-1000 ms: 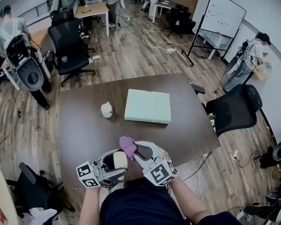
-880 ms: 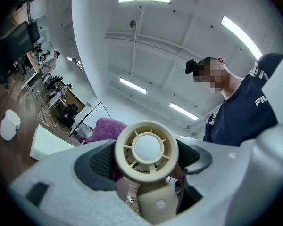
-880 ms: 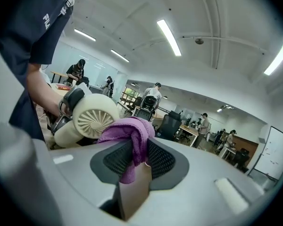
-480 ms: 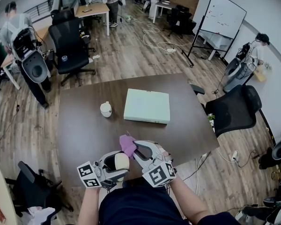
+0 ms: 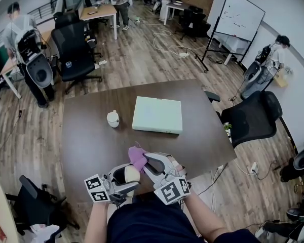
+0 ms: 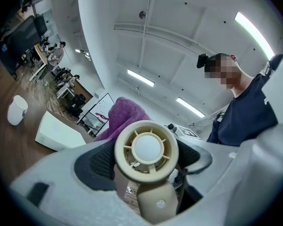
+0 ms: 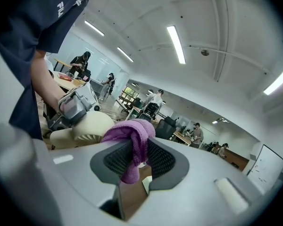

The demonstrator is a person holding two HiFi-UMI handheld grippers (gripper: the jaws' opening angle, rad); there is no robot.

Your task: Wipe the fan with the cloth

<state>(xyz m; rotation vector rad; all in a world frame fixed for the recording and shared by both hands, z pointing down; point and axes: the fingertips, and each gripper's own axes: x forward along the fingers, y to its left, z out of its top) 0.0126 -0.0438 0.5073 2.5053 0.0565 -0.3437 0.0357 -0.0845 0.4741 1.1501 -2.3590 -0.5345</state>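
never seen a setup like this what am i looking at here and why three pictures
No robot here: a person holds a tool in each hand, a hand-held gripper with two jaws and a marker cube. The wide picture comes from a camera on the person's head, looking down at a brown table with a white cup and a flat pale box. The other two come from cameras riding on each tool. The left hand-held gripper is clamped on a small cream fan. The right hand-held gripper pinches a purple cloth, held right beside the fan to wipe it.
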